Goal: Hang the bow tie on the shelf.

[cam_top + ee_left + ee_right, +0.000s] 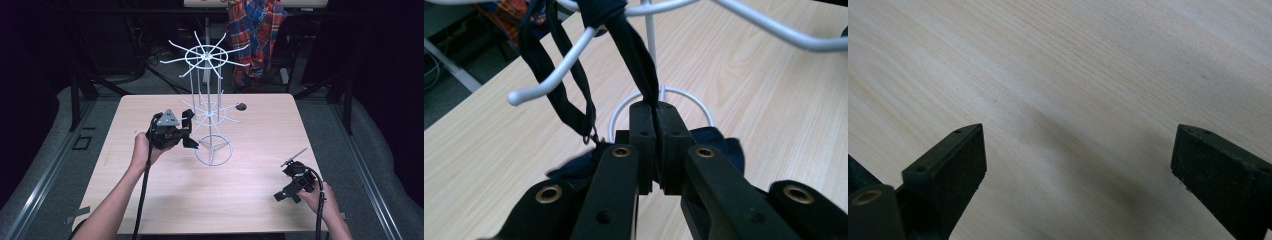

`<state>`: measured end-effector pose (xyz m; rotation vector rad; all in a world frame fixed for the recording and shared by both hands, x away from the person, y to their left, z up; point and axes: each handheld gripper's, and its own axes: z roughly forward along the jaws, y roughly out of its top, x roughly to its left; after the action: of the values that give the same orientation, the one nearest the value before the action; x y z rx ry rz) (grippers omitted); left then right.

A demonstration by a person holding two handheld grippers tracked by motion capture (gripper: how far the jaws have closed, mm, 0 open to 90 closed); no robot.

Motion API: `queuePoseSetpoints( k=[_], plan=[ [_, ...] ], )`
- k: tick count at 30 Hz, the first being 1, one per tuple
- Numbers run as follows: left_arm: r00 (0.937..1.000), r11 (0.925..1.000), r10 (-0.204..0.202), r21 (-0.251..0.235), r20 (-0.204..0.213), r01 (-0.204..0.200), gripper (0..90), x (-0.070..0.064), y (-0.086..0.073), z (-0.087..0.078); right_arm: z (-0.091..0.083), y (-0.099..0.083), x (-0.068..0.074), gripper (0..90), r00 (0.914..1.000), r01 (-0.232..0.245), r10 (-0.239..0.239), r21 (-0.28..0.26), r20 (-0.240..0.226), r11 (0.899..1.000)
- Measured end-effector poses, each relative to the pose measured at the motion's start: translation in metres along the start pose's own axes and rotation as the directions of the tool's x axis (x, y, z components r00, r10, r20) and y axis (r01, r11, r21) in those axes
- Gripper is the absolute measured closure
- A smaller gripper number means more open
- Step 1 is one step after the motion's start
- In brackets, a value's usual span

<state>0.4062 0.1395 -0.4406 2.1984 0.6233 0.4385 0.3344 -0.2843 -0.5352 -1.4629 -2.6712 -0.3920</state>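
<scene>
The left gripper (655,145) is pinching a dark navy fabric strap (634,55) w/ jaws pressed tight together, and the strap is running taut up to an arm of the white wire rack (207,107), where it is looping over the wire. A second loop of the same cloth (569,95) is hanging slack off a neighbouring prong, and more fabric is bunching under the jaws (prob. the rest of the garment, can't tell which kind). The hold is looking like a way of keeping the strap tensioned so it is seating on the arm. The right gripper (295,184) is resting low near the wooden table's (150,200) front-right corner, jaws spread wide over bare wood, holding nothing, prob. parked clear of the rack. A plaid shirt (255,35) is hanging behind the table.
</scene>
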Motion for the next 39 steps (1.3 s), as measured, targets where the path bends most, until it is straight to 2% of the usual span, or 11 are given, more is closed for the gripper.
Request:
queuePoseSetpoints(
  k=[14, 17, 20, 23, 26, 27, 28, 31, 34, 37, 39],
  plan=[
    [0.9993, 0.9995, -0.029, 0.013, -0.023, 0.029, 86.2, 0.004, -0.002, -0.001, 0.002, -0.001, 0.001, 7.2, 0.9999, -0.013, 0.013, -0.022, -0.007, 1.0],
    [0.9981, 0.9981, -0.062, 0.007, -0.008, 0.062, 84.5, 0.006, -0.004, -0.001, 0.001, -0.001, 0.0, 7.2, 1.0, 0.0, 0.0, -0.008, 0.004, 1.0],
    [0.9973, 0.9973, -0.073, -0.005, -0.008, 0.073, 82.6, 0.006, -0.004, -0.001, 0.001, -0.002, 0.0, 7.3, 0.9998, -0.021, 0.021, -0.016, 0.007, 1.0],
    [0.997, 0.9969, -0.078, -0.014, -0.002, 0.078, 80.0, 0.006, -0.004, -0.003, 0.001, -0.001, -0.001, 7.3, 0.9999, -0.011, 0.011, -0.006, 0.001, 1.0],
    [0.9967, 0.9967, -0.08, -0.012, 0.008, 0.081, 75.9, 0.006, -0.003, -0.006, 0.0, -0.001, -0.001, 7.3, 1.0, -0.005, 0.005, -0.004, 0.002, 1.0],
    [0.9953, 0.9953, -0.096, -0.009, 0.015, 0.096, 74.9, 0.008, -0.004, -0.007, 0.002, -0.002, 0.001, 7.3, 0.9995, -0.033, 0.033, -0.034, 0.0, 0.999],
    [0.9953, 0.9953, -0.096, -0.009, 0.015, 0.096, 73.9, 0.008, -0.004, -0.007, 0.002, -0.002, 0.001, 7.3, 0.9995, -0.033, 0.033, -0.034, 0.0, 0.999],
    [0.9936, 0.9936, -0.112, -0.01, 0.008, 0.113, 70.3, 0.009, -0.005, -0.009, 0.0, -0.001, -0.001, 7.3, 0.9999, -0.011, 0.01, -0.004, -0.001, 1.0],
    [0.9916, 0.9916, -0.129, -0.007, -0.001, 0.129, 62.3, 0.013, -0.007, -0.013, 0.0, -0.002, -0.001, 7.3, 0.9999, -0.013, 0.013, -0.008, -0.004, 1.0],
    [0.9869, 0.9866, -0.161, -0.026, 0.005, 0.161, 55.9, 0.018, -0.012, -0.019, -0.001, -0.002, -0.001, 7.3, 0.9999, -0.013, 0.013, -0.008, -0.003, 1.0],
    [0.9831, 0.9829, -0.183, -0.018, -0.003, 0.183, 47.4, 0.025, -0.016, -0.027, -0.001, -0.002, 0.0, 7.2, 0.9997, -0.023, 0.023, -0.019, -0.009, 1.0]
  ],
)
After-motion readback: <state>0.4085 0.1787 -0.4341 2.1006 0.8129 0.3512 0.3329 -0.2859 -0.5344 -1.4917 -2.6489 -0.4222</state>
